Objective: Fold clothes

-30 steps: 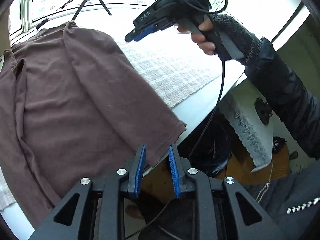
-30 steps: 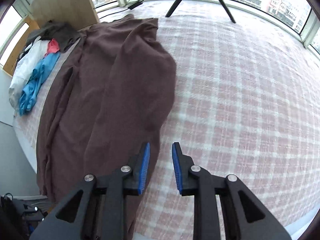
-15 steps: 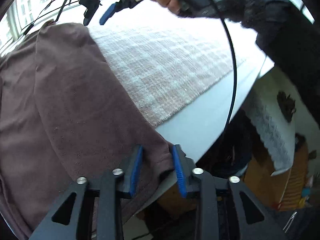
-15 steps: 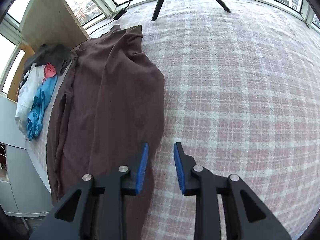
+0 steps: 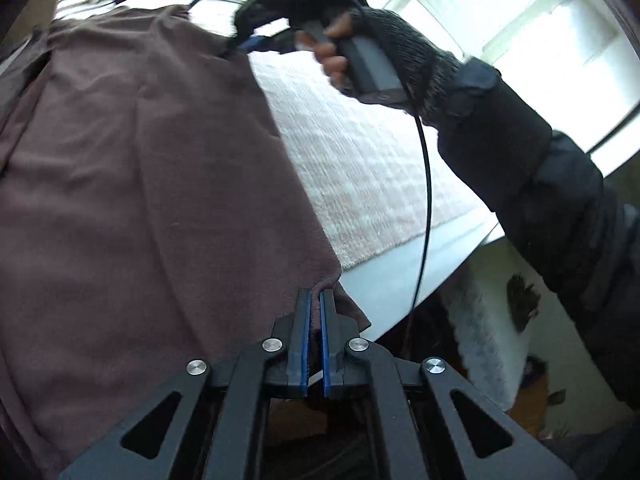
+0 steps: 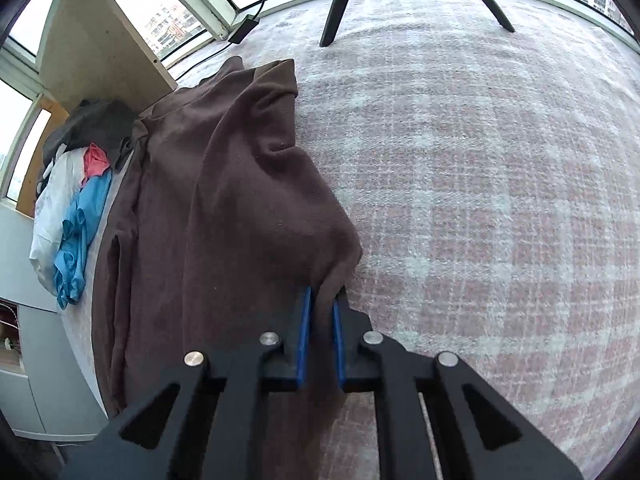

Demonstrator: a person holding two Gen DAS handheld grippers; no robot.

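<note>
A brown garment (image 5: 140, 180) lies spread lengthwise on the plaid-covered table (image 5: 360, 160). My left gripper (image 5: 315, 294) is shut on its near corner at the table's front edge, with cloth pinched between the blue pads. In the right wrist view my right gripper (image 6: 320, 294) has its jaws closing on the garment's (image 6: 224, 200) right edge, further along, and a fold of cloth sits between the pads. The left wrist view shows the right gripper (image 5: 248, 42) in a gloved hand (image 5: 360, 52) at the garment's far edge.
A pile of clothes (image 6: 72, 208), white, blue, red and grey, lies left of the garment near a wooden panel. Black tripod legs (image 6: 340, 0) stand at the far side by the windows. The plaid cloth (image 6: 480, 200) stretches to the right. The table's edge (image 5: 400, 272) runs beside my left gripper.
Both grippers came down onto the garment and closed. The left took the near corner; the right moved left to the garment's right edge and pinched it.
</note>
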